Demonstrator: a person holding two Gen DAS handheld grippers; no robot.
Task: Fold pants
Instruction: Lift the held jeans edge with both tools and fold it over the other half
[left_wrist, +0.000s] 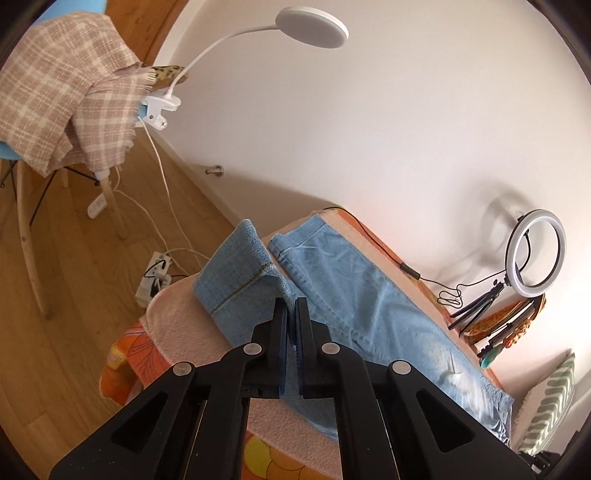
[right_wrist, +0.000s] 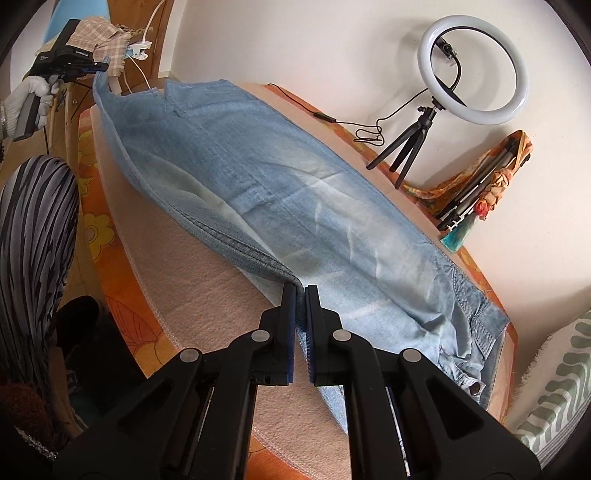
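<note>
Pale blue pants (right_wrist: 295, 192) lay stretched across a pink towel (right_wrist: 221, 325) on the table. The left gripper (left_wrist: 291, 301) pinched the raised leg hem at twelve o'clock, while the right gripper (right_wrist: 301, 290) clamped the near seam edge, lifted.

Ring light (right_wrist: 474, 70) beyond far edge

Pretty bright, soft daylight-ish look in both views. The ring light (right_wrist: 473, 70) glows and throws a faint looped shadow on the wall (right_wrist: 332, 48). Heavy fisheye bend, black vignette in the corners. Mostly sharp, slightly washed-out whites, no real glare.
</note>
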